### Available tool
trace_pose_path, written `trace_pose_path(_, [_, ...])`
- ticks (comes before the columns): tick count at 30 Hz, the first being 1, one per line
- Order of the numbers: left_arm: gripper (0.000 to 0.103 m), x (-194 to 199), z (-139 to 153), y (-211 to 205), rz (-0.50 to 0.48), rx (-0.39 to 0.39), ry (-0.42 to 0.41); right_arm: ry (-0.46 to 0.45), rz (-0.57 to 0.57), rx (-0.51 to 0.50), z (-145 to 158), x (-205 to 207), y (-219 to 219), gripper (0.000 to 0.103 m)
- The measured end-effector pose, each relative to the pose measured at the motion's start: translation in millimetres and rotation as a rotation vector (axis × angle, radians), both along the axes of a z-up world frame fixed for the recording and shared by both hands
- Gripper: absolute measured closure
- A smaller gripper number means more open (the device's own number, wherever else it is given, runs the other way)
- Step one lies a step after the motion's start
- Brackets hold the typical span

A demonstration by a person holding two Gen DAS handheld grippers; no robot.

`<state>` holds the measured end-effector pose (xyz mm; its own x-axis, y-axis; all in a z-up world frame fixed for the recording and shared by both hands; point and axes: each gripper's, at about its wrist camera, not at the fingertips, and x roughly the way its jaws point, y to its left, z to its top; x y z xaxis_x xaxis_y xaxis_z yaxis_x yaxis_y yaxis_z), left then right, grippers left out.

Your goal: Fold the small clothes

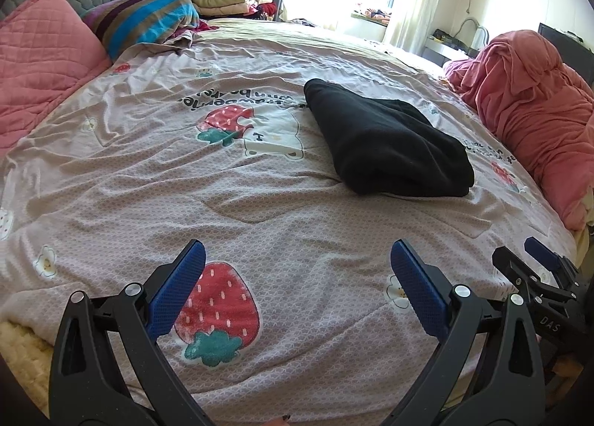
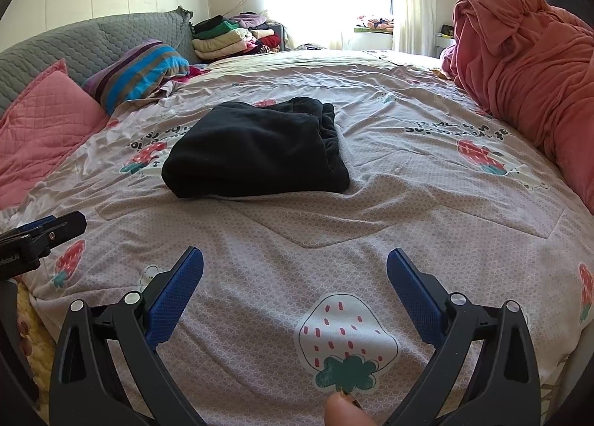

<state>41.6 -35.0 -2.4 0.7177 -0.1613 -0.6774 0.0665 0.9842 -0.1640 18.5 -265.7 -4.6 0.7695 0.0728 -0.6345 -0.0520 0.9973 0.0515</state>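
Note:
A black garment [image 1: 386, 140] lies folded into a compact stack on the strawberry-print bedspread [image 1: 260, 210]; it also shows in the right wrist view [image 2: 256, 149] at centre. My left gripper [image 1: 297, 262] is open and empty, held above the bedspread well short of the garment. My right gripper [image 2: 295, 266] is open and empty too, also back from the garment. The right gripper shows at the right edge of the left wrist view [image 1: 542, 270]; the left gripper shows at the left edge of the right wrist view [image 2: 41, 236].
A pink bundled quilt [image 2: 527, 54] lies along the right side of the bed. Pink [image 1: 41, 54] and striped [image 1: 144, 17] pillows lie against a grey headboard at the left. A pile of folded clothes [image 2: 234, 36] sits at the far end.

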Motion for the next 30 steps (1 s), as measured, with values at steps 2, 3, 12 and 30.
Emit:
trace_pose_path(2, [0.009,0.0,0.2,-0.3,0.0,-0.002,-0.001,-0.001,-0.001,0.0,-0.2,-0.2,0.0,0.004])
trace_pose_path(3, [0.009,-0.1,0.3,-0.2,0.0,-0.002,-0.002,-0.001,-0.001,0.0,-0.2,-0.1,0.0,0.004])
trace_pose_path(12, [0.009,-1.1,0.1,-0.2,0.001,0.001,-0.003,0.002,-0.008,0.001,0.3,-1.6,-4.0,0.004])
trace_pose_path(30, [0.009,-1.9,1.3,0.6,0.002,0.003,-0.008,0.003,-0.01,0.0,1.4,-1.3,-3.7,0.004])
